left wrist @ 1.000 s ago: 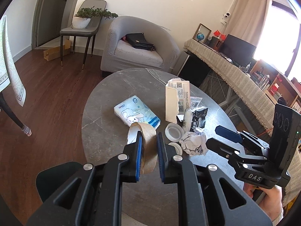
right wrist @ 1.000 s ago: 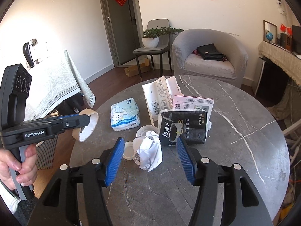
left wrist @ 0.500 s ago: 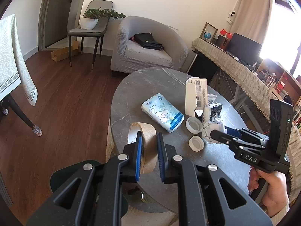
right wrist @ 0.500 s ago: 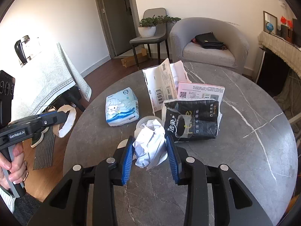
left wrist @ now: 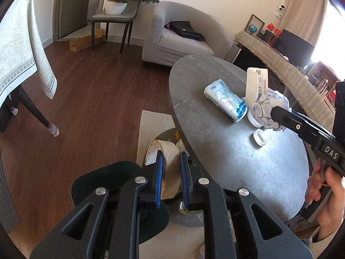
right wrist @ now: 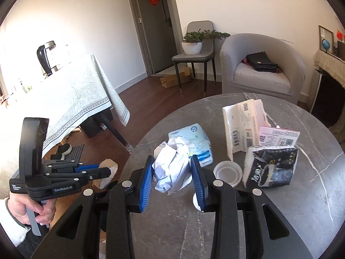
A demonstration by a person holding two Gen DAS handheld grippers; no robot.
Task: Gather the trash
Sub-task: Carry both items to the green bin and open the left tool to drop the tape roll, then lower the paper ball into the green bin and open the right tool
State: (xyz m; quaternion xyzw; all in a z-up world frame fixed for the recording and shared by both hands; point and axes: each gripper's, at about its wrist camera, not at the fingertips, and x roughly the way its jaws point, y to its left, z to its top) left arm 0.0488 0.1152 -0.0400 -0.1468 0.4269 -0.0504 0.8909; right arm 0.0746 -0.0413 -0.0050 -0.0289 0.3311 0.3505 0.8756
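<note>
My left gripper (left wrist: 170, 177) is shut on a brown cardboard tape roll (left wrist: 167, 161) and holds it off the left edge of the round grey table (left wrist: 226, 155), above a dark green bin (left wrist: 112, 179) on the floor. It also shows in the right wrist view (right wrist: 107, 170). My right gripper (right wrist: 172, 179) is shut on a crumpled white paper ball (right wrist: 172, 168), lifted above the table. The ball also shows in the left wrist view (left wrist: 269, 110).
On the table lie a blue tissue pack (right wrist: 194, 138), a torn white envelope (right wrist: 243, 127), a black packet (right wrist: 271, 168) and white lids (right wrist: 227, 171). A grey armchair (left wrist: 183, 36) and a chair with a plant (left wrist: 116, 13) stand behind. A clothed table (right wrist: 64, 99) stands left.
My left gripper moved left off the table edge and lower with the roll. My right gripper closed on the paper ball and lifted it.
</note>
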